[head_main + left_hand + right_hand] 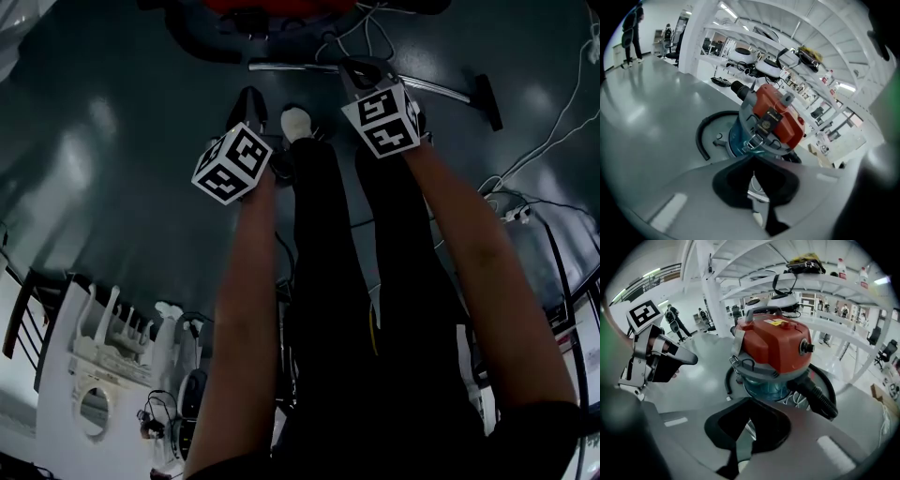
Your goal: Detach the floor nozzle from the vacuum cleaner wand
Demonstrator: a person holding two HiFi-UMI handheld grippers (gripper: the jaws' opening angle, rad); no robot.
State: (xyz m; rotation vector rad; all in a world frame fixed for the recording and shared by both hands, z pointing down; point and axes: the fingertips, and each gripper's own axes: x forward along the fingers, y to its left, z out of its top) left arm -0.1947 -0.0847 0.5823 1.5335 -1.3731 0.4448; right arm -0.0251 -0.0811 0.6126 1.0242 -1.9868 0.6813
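Note:
The silver wand lies on the dark floor ahead of the person's feet. The black floor nozzle sits at its right end. The red and blue vacuum canister stands just beyond, also seen in the left gripper view, with its black hose curling to the right. My right gripper hovers over the wand's middle, and its jaws meet with nothing between them. My left gripper is to the left near a white shoe, its jaws likewise shut and empty.
White cables trail across the floor at the right. White shelving loaded with gear stands behind the canister. People stand far off. White furniture is behind the person at lower left.

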